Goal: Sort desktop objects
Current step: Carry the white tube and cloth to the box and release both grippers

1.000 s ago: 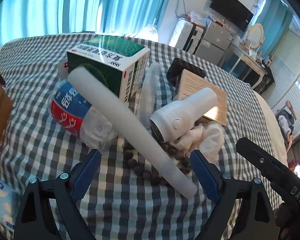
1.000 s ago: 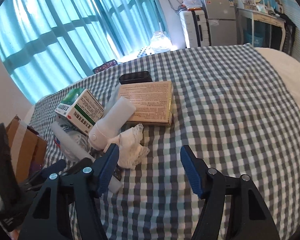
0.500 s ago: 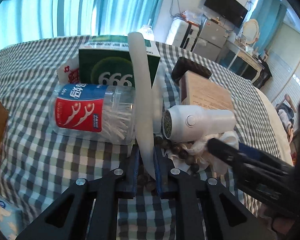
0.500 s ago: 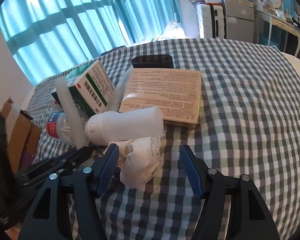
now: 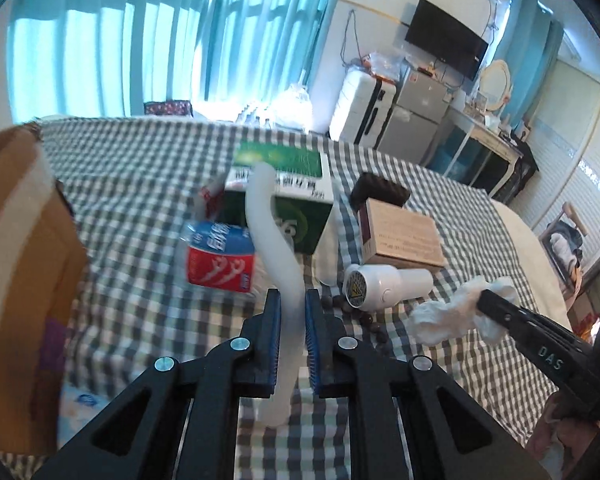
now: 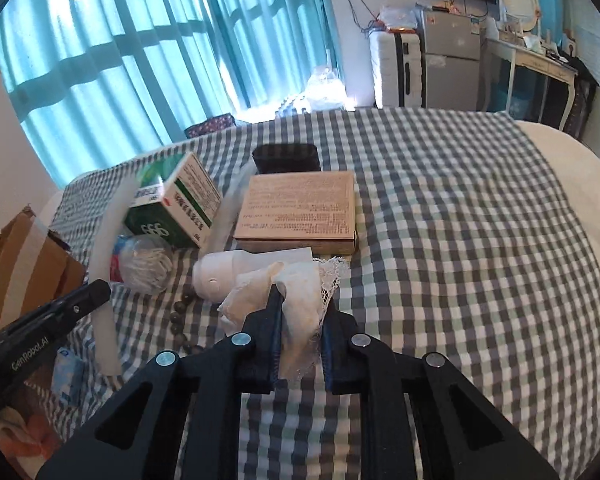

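Both grippers grip items above the checked desk (image 6: 460, 240)

Left gripper (image 5: 293, 312): fingers clamped on the white tube (image 5: 272, 240), lifted clear of the green box (image 5: 296, 208); right gripper (image 6: 300, 320): fingers closing, pinching the white cloth (image 6: 296, 296) beside the white torch (image 6: 220, 272) and brown box (image 6: 300, 208).

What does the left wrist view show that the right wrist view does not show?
Only the left wrist view shows the left gripper head-on, shut on the white foam tube, and the red and blue label of the plastic jar. Only the right wrist view shows the right gripper head-on, its jaws closing on the white lace cloth, and the printed top of the brown box. Both views share the green medicine box, the white device, the dark beads, the cardboard carton and the checked cloth.
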The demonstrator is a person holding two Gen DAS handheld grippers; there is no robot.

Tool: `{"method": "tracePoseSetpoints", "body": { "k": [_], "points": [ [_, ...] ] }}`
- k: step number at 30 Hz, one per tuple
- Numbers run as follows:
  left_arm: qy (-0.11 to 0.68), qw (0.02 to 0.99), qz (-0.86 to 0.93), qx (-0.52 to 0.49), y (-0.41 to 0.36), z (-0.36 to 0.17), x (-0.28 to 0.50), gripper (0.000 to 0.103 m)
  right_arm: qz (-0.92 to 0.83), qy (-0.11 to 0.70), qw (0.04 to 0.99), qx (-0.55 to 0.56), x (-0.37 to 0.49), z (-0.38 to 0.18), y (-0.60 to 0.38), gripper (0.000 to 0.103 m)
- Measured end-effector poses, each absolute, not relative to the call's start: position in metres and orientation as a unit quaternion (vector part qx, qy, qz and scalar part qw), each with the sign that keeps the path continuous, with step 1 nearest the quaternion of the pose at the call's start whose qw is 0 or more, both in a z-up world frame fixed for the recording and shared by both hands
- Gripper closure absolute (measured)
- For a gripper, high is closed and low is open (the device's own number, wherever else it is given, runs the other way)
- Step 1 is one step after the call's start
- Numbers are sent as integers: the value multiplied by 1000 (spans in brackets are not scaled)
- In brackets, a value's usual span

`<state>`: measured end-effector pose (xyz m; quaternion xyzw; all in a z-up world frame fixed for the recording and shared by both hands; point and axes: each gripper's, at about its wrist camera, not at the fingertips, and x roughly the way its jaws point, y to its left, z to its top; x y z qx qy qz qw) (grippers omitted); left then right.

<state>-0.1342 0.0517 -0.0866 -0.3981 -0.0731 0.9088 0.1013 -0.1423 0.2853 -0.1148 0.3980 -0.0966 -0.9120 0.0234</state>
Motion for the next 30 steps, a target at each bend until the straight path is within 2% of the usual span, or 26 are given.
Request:
{"method": "tracePoseSetpoints", "body": {
  "k": [17,30],
  "points": [
    [-86,95,934,-334,9,-3,-69,91,-937,-80,43,338,-75,-35,245,87],
    [-96,112,946,-290,3,45,-31,91,-946,-49,68,315,-37,-2,206,87]
  ]
}}
